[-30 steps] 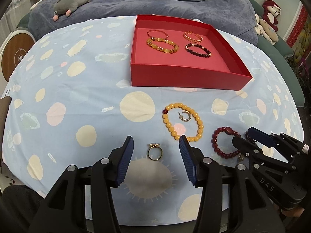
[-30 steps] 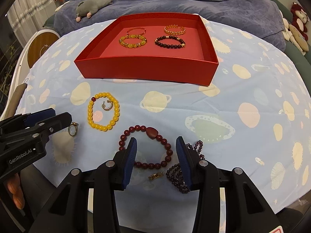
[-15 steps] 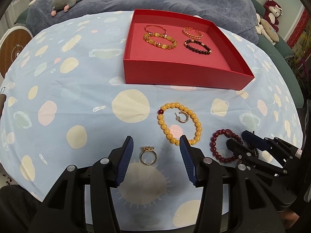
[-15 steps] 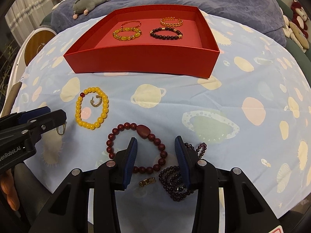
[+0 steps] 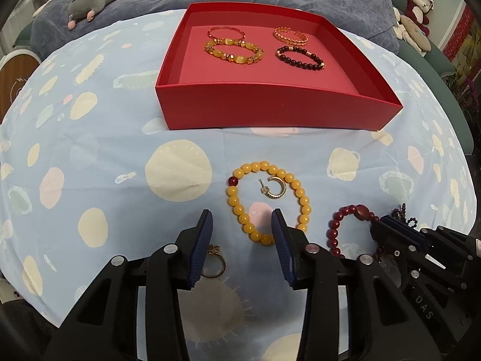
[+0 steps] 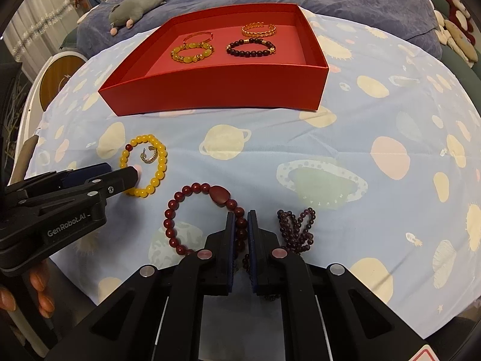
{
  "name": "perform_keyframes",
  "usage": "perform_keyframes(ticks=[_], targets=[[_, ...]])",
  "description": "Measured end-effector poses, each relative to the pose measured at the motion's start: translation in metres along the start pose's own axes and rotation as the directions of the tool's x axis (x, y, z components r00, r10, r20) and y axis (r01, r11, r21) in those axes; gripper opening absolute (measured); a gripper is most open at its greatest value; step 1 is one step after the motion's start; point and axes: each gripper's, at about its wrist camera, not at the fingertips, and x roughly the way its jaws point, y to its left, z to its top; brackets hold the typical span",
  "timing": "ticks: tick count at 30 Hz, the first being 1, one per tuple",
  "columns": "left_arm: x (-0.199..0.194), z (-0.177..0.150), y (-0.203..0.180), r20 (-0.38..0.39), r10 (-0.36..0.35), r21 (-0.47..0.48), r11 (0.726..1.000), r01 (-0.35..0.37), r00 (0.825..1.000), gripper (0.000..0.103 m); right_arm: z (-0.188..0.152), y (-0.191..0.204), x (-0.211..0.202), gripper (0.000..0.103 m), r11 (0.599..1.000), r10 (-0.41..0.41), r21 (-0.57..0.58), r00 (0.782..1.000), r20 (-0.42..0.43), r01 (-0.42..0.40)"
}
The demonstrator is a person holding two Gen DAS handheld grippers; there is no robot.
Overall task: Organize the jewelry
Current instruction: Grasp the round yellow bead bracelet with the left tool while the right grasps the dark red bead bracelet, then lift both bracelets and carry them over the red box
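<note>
Left wrist view, starting from the left: shows the ring (image 5: 214, 263) flat on the table (image 5: 105, 162), half hidden behind the left finger of the left claw (image 5: 241, 213). Closing at this moment, pads pressing on nothing; ring just inside one pad, near arc of the yellow bracelet (image 5: 240, 210) at the other. Judged light, stiff and slippery; best pinched across the band. Ornament turned toward the box (image 5: 270, 114).

Further right, earring (image 5: 273, 188) lying inside the yellow loop, open side facing left. Tiny, likely to slip from a wide pad.

Right wrist view: red bracelet (image 6: 171, 225) on the table, right side of its loop clamped between the pads of the fully closed right claw (image 6: 241, 214). Probably light and limp on its cord, with hard, smooth beads; likely to sag into a long drop once lifted. Big flat bead on the far side, toward the box.

Bead strand (image 6: 296, 228) bunched just right of that claw, long axis running away from the camera.
</note>
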Motion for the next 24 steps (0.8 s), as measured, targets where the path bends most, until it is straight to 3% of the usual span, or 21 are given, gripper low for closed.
perform_keyframes(ticks=[2,4,6,24], targets=[[0.0,0.0,-0.001,0.001,0.006,0.012,1.0,-0.006,1.0,0.028,-0.001,0.0,-0.001,0.008,1.0,0.007,0.008,1.0,-0.001,-0.007],[0.0,0.001,0.001,-0.005,-0.004,0.016,1.0,0.004,1.0,0.012,-0.001,0.0,-0.002,0.008,1.0,0.012,0.013,1.0,-0.002,-0.012],[0.0,0.002,0.003,-0.013,-0.019,0.004,1.0,0.019,1.0,0.009,-0.002,0.0,-0.005,0.008,1.0,0.018,0.019,1.0,0.001,-0.018],[-0.062,0.02,-0.002,0.065,-0.106,0.009,0.994,0.106,0.992,0.007,0.027,0.009,-0.064,0.008,0.998,0.059,0.016,0.992,0.116,-0.061]])
